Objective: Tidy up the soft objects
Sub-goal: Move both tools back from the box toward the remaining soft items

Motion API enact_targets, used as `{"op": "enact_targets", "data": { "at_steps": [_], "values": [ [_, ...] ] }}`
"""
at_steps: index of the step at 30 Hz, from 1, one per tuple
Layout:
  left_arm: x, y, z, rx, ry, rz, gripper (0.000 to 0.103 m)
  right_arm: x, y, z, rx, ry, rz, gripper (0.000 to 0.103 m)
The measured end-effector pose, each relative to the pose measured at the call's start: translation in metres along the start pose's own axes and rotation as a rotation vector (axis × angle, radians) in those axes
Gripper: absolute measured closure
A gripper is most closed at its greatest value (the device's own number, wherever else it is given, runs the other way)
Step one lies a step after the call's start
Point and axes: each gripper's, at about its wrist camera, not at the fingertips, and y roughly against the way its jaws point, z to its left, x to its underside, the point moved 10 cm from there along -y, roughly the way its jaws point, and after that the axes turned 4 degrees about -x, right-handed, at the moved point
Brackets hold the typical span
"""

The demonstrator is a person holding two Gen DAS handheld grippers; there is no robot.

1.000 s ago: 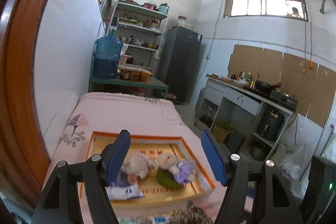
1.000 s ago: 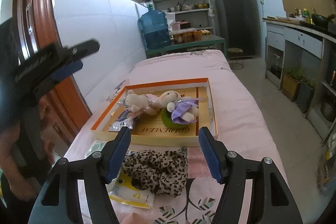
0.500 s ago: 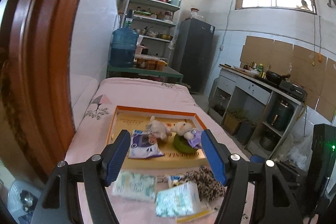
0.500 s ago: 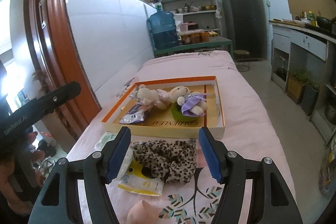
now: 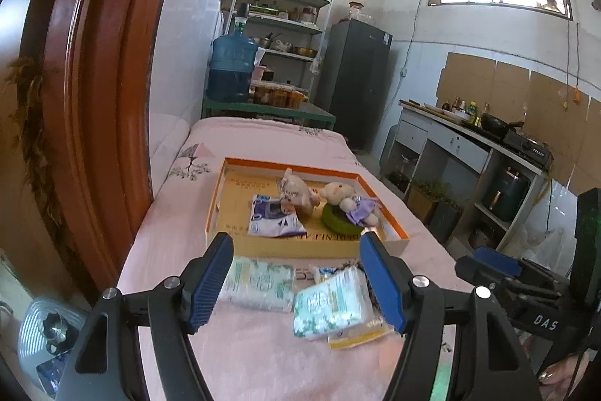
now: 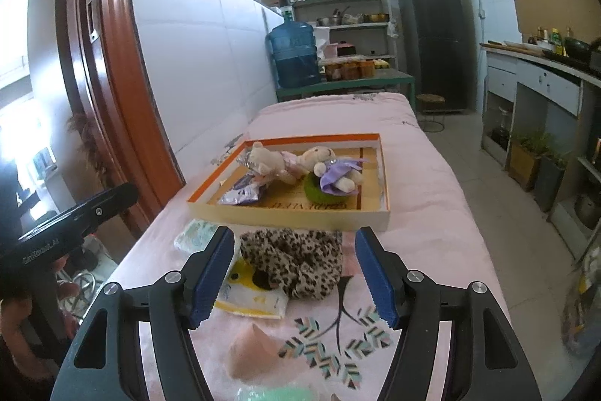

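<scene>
An orange-rimmed tray (image 5: 388, 215) on the pink bed holds two plush bears (image 5: 296, 190) (image 5: 349, 198), a green round cushion (image 5: 332, 220) and a purple-white packet (image 5: 274, 218). My left gripper (image 5: 295, 241) is open above two floral tissue packs (image 5: 259, 284) (image 5: 332, 303), which lie in front of the tray. My right gripper (image 6: 295, 233) is open too, its fingers on either side of a leopard-print fabric piece (image 6: 296, 262) without touching it. A yellow-white packet (image 6: 251, 295) lies under that fabric. The tray (image 6: 293, 217) sits just beyond.
A pink cone-shaped soft piece (image 6: 249, 352) and a green object (image 6: 278, 395) lie near the bed's front edge. A brown door frame (image 5: 94, 100) rises at the left. The kitchen counter (image 5: 469, 138) and floor aisle are on the right, with shelves and a water jug (image 5: 231, 70) behind.
The left gripper has pulled back and lower from above the tray, and the tissue packs now show between its fingers. The right gripper has shifted a little. Both stay open.
</scene>
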Motion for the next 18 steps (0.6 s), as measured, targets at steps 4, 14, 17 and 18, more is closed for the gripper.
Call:
{"op": "enact_targets", "data": {
  "at_steps": [4,14,17,18],
  "values": [
    [0.011,0.002,0.0,0.007,0.006,0.015,0.034,0.015,0.007,0.004,-0.027,0.001,0.029,0.034],
    [0.047,0.002,-0.022,0.095,-0.028,0.075,0.034,0.074,0.012,0.015,-0.039,0.018,0.147,0.034],
    [0.057,0.0,-0.032,0.12,-0.041,0.097,0.034,0.089,0.012,0.016,-0.045,0.009,0.178,0.034],
    [0.061,0.0,-0.035,0.127,-0.044,0.103,0.034,0.092,0.012,0.016,-0.046,0.006,0.185,0.034]
  ]
}}
